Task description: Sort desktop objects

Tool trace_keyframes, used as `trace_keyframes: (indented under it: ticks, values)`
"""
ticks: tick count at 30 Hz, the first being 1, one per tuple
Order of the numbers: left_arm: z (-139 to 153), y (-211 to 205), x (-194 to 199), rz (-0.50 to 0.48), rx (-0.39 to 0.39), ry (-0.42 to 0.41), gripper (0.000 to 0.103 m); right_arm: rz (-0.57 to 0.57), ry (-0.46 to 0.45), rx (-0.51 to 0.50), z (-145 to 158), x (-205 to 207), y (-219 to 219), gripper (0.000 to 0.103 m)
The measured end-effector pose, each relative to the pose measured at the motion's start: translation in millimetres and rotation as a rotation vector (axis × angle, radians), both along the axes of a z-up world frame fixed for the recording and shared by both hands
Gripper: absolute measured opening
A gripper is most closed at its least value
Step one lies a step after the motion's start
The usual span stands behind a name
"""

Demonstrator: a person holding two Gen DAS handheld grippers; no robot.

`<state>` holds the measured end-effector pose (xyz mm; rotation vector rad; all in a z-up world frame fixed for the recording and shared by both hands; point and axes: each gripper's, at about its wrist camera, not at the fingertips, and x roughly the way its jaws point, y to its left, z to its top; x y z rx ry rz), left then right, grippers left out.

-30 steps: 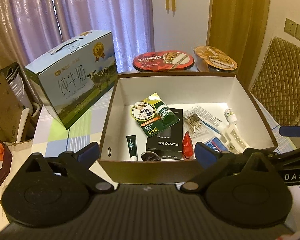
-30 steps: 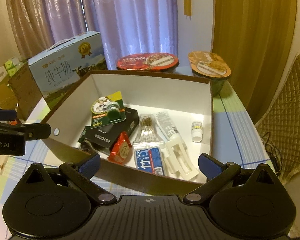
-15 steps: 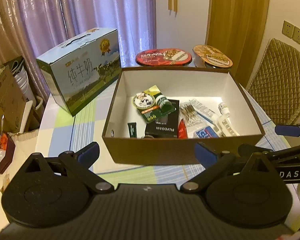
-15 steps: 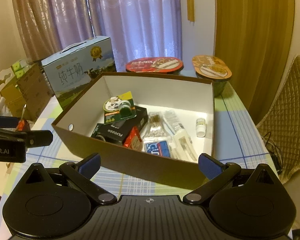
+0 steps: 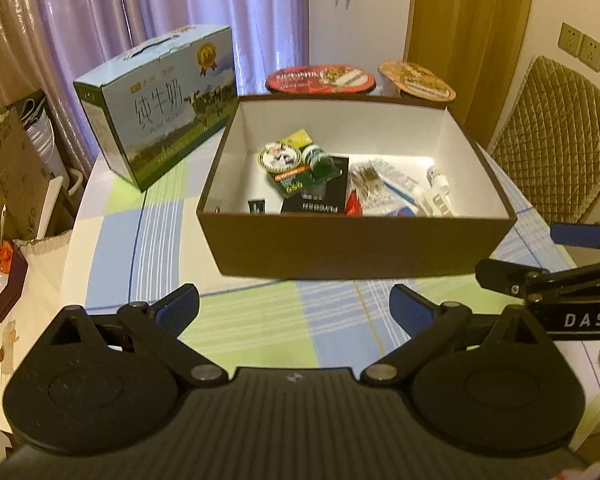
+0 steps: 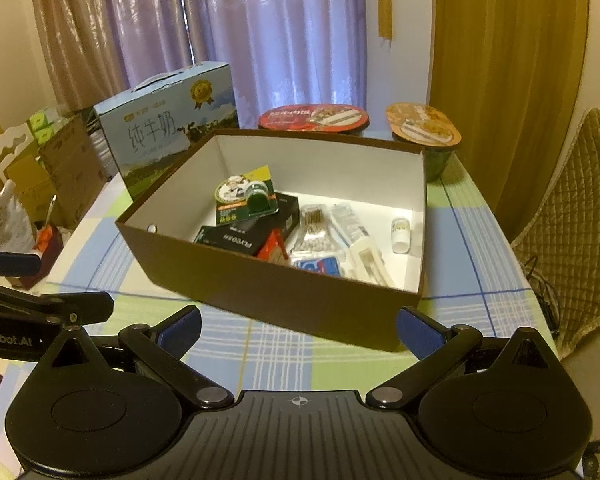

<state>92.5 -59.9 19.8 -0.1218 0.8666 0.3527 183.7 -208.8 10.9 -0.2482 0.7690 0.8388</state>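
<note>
A brown open box with a white inside stands on the checked tablecloth. In it lie a green carded pack, a black FLYCO box, a bag of cotton swabs, a small white bottle, a red packet and a blue-and-white pack. My left gripper is open and empty, in front of the box. My right gripper is open and empty, also in front of the box.
A blue milk carton stands left of the box. Two lidded noodle bowls sit behind it. A quilted chair is at the right. Cardboard boxes and clutter lie past the table's left edge.
Both grippers have drawn back from the box and away from it, so the box looks smaller and more tablecloth shows in front. Both stay open and empty.
</note>
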Motion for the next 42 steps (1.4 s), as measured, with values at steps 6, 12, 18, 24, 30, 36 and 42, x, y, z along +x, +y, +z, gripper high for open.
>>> trace_keyframes:
  ticks: [6, 12, 18, 24, 30, 36, 42]
  values:
    - [-10.3, -1.7, -11.2, 0.008, -0.016, 0.028, 0.1, 0.004, 0.001, -0.021, -6.4, -9.7, -5.1, 0.101]
    - [-14.1, -0.8, -17.5, 0.022, -0.023, 0.038, 0.1, 0.003, 0.018, -0.026, -9.5, -15.1, -9.9, 0.101]
    - [-16.2, -5.5, -21.8, 0.017, -0.012, 0.043, 0.1, 0.008, 0.033, -0.03, -12.4, -22.6, -14.0, 0.101]
    - [-20.6, -10.8, -24.3, 0.01, -0.017, 0.057, 0.1, 0.012, 0.063, -0.05, -21.6, -29.1, -16.9, 0.101]
    - [-21.4, -12.6, -26.2, 0.01, -0.016, 0.056, 0.1, 0.017, 0.072, -0.05, -23.6, -33.3, -18.1, 0.101]
    - [-19.3, -15.2, -28.5, 0.012, -0.007, 0.05, 0.1, 0.017, 0.076, -0.043, -22.7, -34.5, -19.9, 0.101]
    - [-16.7, -15.4, -29.4, 0.015, -0.002, 0.045, 0.1, 0.015, 0.077, -0.038, -21.4, -34.6, -21.5, 0.101]
